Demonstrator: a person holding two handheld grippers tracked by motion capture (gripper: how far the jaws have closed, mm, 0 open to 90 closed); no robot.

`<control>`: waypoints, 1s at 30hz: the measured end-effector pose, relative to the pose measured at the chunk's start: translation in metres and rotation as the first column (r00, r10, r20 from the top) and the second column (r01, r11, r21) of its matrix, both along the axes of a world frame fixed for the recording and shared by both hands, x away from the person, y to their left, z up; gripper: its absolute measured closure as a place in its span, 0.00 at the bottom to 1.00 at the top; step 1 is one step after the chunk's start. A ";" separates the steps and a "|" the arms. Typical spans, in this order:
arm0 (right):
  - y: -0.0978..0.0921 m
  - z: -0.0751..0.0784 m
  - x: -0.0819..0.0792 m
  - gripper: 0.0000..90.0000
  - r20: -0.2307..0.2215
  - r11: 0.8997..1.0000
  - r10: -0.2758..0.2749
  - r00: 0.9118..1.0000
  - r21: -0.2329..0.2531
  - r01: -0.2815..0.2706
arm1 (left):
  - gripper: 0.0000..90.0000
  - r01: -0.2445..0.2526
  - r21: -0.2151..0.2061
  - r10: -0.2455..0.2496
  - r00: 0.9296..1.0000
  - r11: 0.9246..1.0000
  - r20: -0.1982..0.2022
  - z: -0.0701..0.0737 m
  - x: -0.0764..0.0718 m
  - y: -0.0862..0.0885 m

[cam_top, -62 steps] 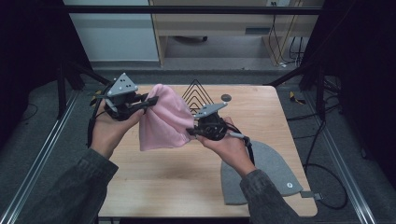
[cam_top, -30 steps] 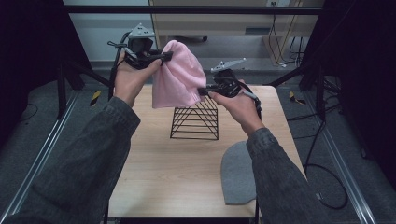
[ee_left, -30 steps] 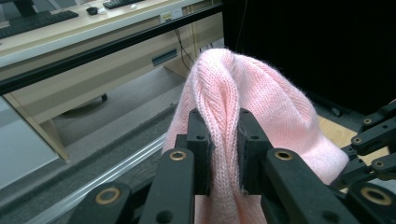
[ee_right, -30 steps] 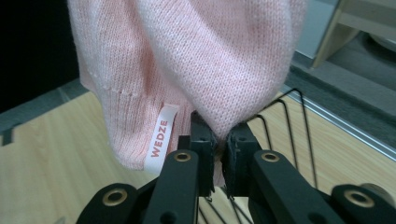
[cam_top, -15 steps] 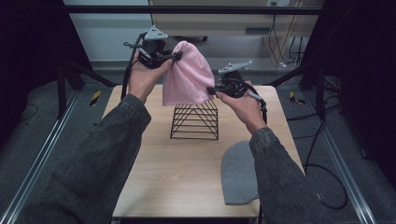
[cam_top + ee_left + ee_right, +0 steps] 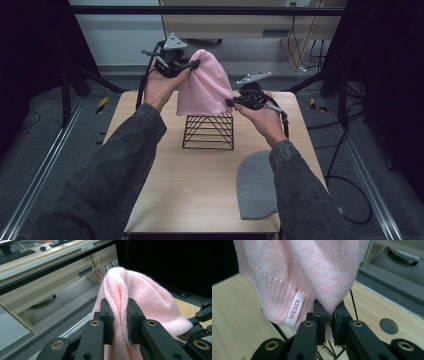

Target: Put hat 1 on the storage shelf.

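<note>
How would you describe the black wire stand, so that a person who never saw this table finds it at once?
Look at the wooden table, near its far middle, directly under the pink beanie held in the air. The black wire stand sits there: an open pyramid-like frame of thin rods, unlike the flat grey beanie nearer the front.

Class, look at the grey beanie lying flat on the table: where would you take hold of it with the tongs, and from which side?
Grip the grey beanie at its straight bottom hem, coming in low from the near table edge. It lies flat, so only an edge offers a fold to pinch, and the hem sits close to that edge; the rounded crown points toward the wire rack.
</note>
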State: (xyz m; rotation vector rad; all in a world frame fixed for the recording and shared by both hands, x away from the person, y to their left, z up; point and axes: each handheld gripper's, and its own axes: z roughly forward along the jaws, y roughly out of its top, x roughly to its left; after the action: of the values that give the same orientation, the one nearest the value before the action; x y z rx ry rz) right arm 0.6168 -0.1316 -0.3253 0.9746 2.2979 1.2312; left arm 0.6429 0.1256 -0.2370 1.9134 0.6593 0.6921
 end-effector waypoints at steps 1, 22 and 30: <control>0.000 -0.001 0.000 0.92 0.000 1.000 -0.003 1.000 -0.001 0.003 | 0.86 -0.001 0.001 0.001 1.000 1.000 0.004 -0.002 0.000 0.000; -0.003 -0.024 -0.001 0.70 -0.034 0.999 -0.038 0.999 -0.031 0.037 | 0.86 0.009 -0.019 -0.009 1.000 1.000 0.003 -0.028 -0.008 -0.001; -0.004 -0.024 -0.009 0.42 -0.040 0.995 -0.084 0.996 -0.058 0.082 | 0.86 0.007 -0.011 -0.007 1.000 1.000 0.005 -0.032 -0.016 -0.010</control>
State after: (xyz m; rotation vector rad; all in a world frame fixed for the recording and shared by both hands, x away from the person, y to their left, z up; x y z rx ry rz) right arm 0.6076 -0.1356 -0.3490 1.0746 2.2867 1.1168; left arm 0.6272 0.1158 -0.2686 1.9024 0.6514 0.6875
